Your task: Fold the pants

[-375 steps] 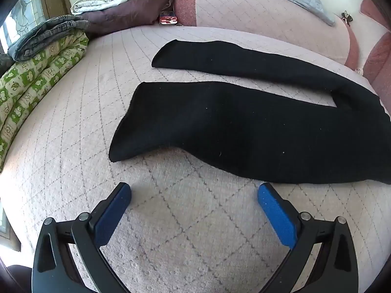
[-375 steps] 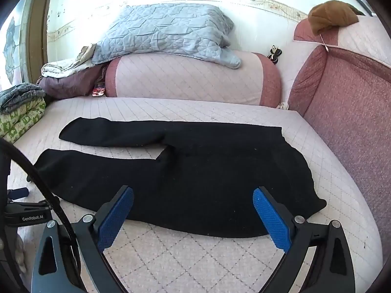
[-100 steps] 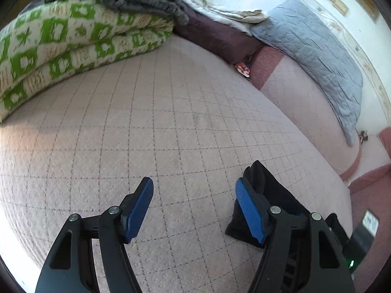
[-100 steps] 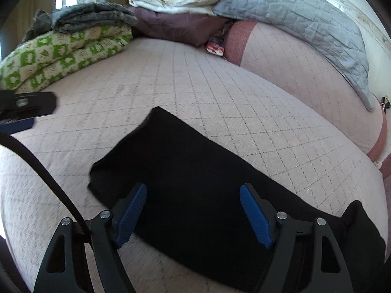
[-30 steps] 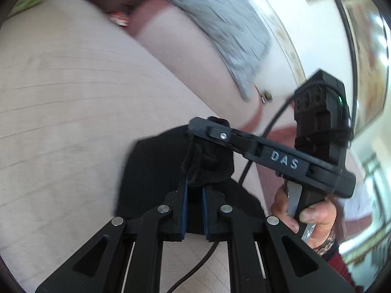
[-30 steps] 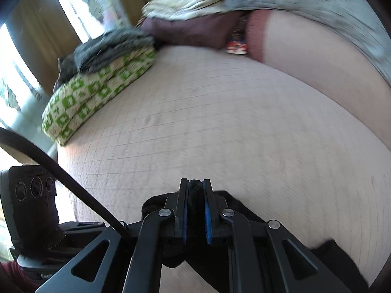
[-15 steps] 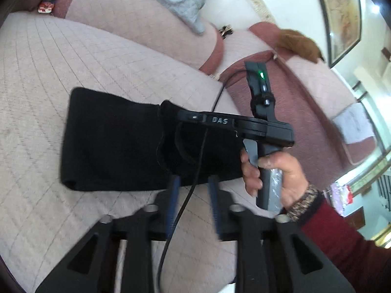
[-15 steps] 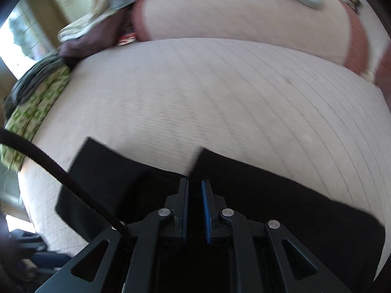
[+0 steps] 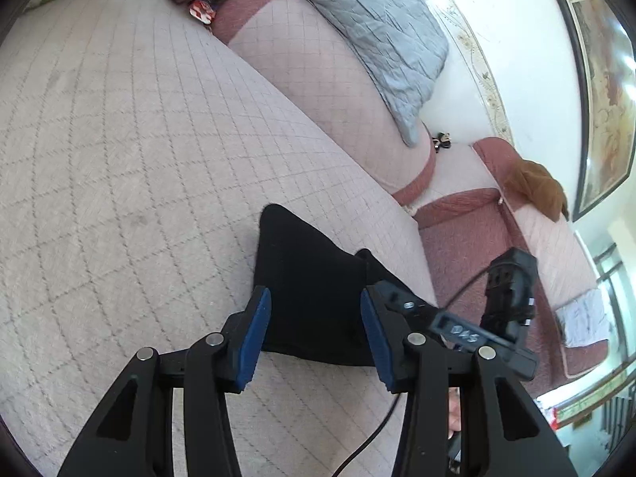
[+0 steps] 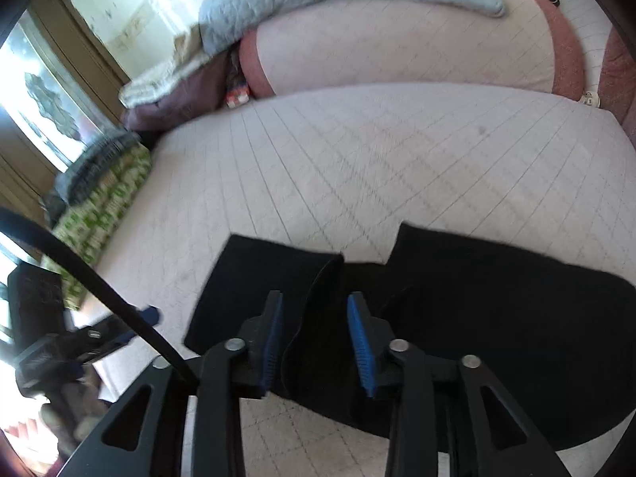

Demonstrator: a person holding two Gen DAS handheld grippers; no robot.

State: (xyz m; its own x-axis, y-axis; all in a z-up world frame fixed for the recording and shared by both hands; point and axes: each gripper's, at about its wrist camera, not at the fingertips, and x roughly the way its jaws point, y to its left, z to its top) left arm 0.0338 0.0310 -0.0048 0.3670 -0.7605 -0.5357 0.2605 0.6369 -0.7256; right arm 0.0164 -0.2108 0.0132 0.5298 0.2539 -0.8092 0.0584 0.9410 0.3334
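The black pants (image 9: 310,278) lie folded on the pale quilted bed cover (image 9: 119,159). My left gripper (image 9: 316,336) hovers over their near edge. Its jaws are opening, and its blue pads stand clear of the cloth on either side. In the right wrist view the pants (image 10: 497,318) spread out to the right. A raised fold of black cloth sits between the pads of my right gripper (image 10: 317,342). Those jaws are opening too and do not press on it. The right gripper's body (image 9: 512,290) shows at the right of the left wrist view. The left gripper (image 10: 131,326) shows blurred at the left of the right wrist view.
A pink bolster (image 10: 417,39) with a grey quilt (image 9: 357,20) on it lines the far side of the bed. A green-and-white blanket (image 10: 103,206) with dark clothes on top lies by the window. A maroon padded seat (image 9: 477,246) adjoins the bed beyond the pants.
A second ago both grippers were shut on bunched black cloth. Both have since opened and let go, and the pants now lie flat in a shorter fold. The right gripper has rolled.
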